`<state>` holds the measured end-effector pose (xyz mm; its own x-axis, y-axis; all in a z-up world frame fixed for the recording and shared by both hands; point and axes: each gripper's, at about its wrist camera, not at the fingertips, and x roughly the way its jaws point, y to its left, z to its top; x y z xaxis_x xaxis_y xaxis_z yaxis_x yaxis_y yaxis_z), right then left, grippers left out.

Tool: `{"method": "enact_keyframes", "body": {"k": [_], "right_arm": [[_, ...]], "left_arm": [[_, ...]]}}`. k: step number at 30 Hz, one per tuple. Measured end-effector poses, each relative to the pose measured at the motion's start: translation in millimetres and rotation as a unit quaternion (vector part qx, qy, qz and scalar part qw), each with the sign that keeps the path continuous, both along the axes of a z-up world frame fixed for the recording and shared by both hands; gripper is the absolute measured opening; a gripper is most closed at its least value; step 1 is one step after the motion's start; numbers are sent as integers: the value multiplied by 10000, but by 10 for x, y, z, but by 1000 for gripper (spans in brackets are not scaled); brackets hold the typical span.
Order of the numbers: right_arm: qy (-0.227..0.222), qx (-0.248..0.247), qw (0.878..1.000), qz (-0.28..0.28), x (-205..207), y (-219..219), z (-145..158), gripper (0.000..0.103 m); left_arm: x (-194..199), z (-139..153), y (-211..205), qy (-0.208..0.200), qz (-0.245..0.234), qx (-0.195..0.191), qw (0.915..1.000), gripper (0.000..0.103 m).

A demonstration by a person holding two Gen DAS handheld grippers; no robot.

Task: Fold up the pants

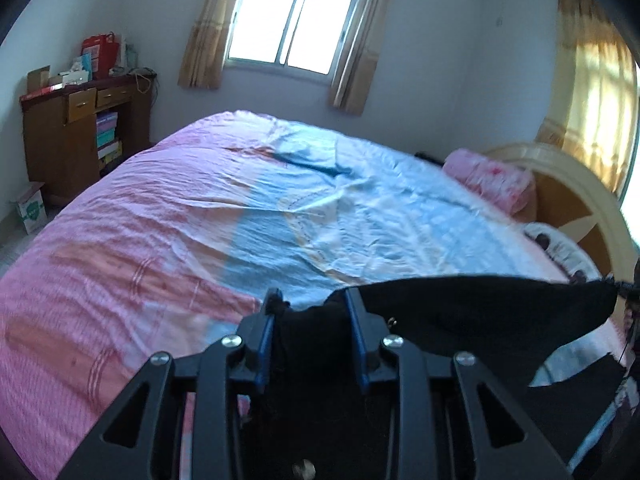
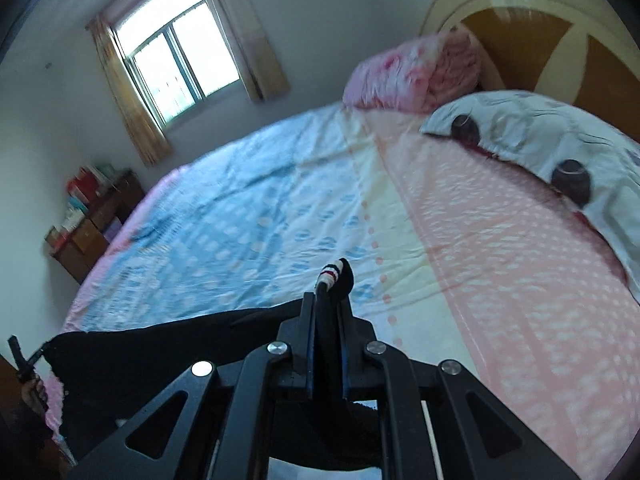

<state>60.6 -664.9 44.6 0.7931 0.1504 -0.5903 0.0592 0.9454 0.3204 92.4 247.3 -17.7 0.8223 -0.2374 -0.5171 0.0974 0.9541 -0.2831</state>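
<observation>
Black pants [image 1: 472,312] hang stretched in the air above the bed, held at both ends. My left gripper [image 1: 312,300] is shut on a thick bunch of the black cloth, which fills the gap between its blue-padded fingers. In the right wrist view my right gripper [image 2: 326,300] is shut on a thin edge of the pants [image 2: 160,356]; a striped white, red and blue trim [image 2: 330,274] sticks out past its fingertips. The cloth runs left from there to the other gripper at the frame's left edge.
Below lies a wide bed with a pink and blue sheet [image 1: 280,216]. A pink folded quilt [image 2: 412,76], a white pillow [image 2: 532,128] and a rounded headboard [image 2: 516,4] are at its head. A wooden desk [image 1: 76,136] and a window [image 1: 292,24] stand beyond.
</observation>
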Motion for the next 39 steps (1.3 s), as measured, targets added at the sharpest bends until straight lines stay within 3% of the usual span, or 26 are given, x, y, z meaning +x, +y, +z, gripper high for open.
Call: {"method": "enact_keyframes", "body": {"k": [5, 12, 16, 28, 32, 34, 39], "right_arm": [[-501, 179, 9986, 61, -882, -36, 130, 9], [-480, 353, 9982, 90, -1727, -113, -127, 9], [-490, 479, 9973, 272, -2068, -136, -313, 9], [279, 565, 9970, 448, -2506, -117, -808, 11], [391, 541, 9969, 404, -2606, -113, -851, 13], [450, 432, 9972, 407, -2675, -91, -853, 16], [467, 357, 9982, 150, -2839, -156, -818, 38]], "left_arm": [[-536, -68, 78, -299, -100, -247, 9992, 33], [-1239, -318, 94, -632, -409, -282, 9968, 33], [-1447, -501, 167, -522, -500, -325, 9969, 33], [-1714, -943, 322, -188, -793, -518, 9953, 38], [-1872, -979, 358, -124, -854, -389, 9955, 52], [-1952, -1013, 403, -27, -788, -288, 9965, 55], [-2138, -1028, 521, 68, -705, -147, 9974, 66]]}}
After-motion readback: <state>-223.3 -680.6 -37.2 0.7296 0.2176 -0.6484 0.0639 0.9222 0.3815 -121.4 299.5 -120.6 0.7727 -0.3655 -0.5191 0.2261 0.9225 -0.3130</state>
